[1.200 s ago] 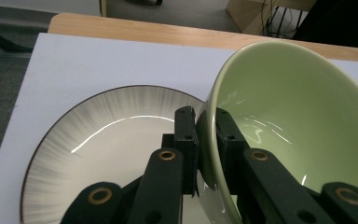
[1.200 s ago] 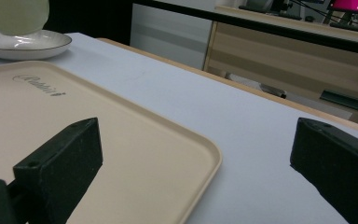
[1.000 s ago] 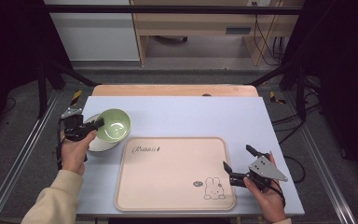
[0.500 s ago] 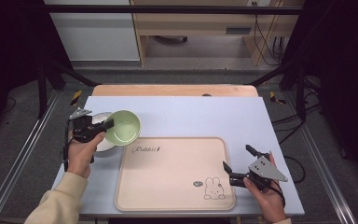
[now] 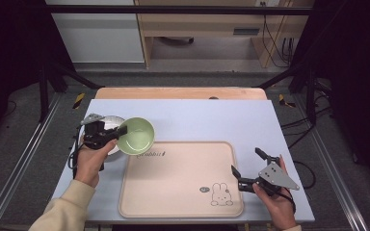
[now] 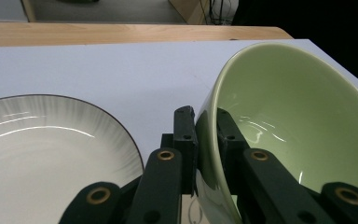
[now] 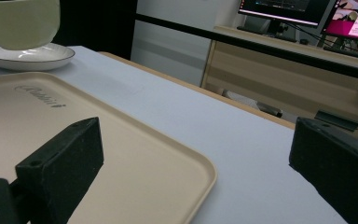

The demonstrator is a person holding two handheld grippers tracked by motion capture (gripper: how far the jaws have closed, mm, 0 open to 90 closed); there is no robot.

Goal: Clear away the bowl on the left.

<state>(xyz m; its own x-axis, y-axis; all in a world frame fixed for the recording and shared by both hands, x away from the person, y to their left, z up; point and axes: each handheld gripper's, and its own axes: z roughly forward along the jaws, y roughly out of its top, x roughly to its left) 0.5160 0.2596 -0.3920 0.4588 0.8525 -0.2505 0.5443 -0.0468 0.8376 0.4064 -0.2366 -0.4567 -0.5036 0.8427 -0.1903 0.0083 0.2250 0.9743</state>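
Note:
A light green bowl (image 5: 136, 135) hangs tilted just above the table, over the left edge of the beige tray (image 5: 178, 187). My left gripper (image 5: 120, 131) is shut on its near rim, one jaw inside and one outside (image 6: 204, 115). The bowl (image 6: 298, 121) leans to the right of the white plate (image 6: 42, 154), which lies flat on the table (image 5: 107, 121). My right gripper (image 5: 245, 161) stands open by the tray's right edge, its jaws wide apart with nothing between them (image 7: 196, 135). From there the bowl (image 7: 21, 21) shows above the plate (image 7: 28, 56), beyond the tray (image 7: 121, 154).
The tray bears a rabbit drawing (image 5: 220, 194) near its front right corner. A wooden strip (image 5: 178, 93) runs along the table's far edge. Black frame posts (image 5: 43, 82) stand at both far corners. The pale blue tabletop (image 5: 212, 120) is bare behind the tray.
My left gripper has carried the green bowl to the right, off the white plate and over the tray's left edge. The right gripper has stayed put.

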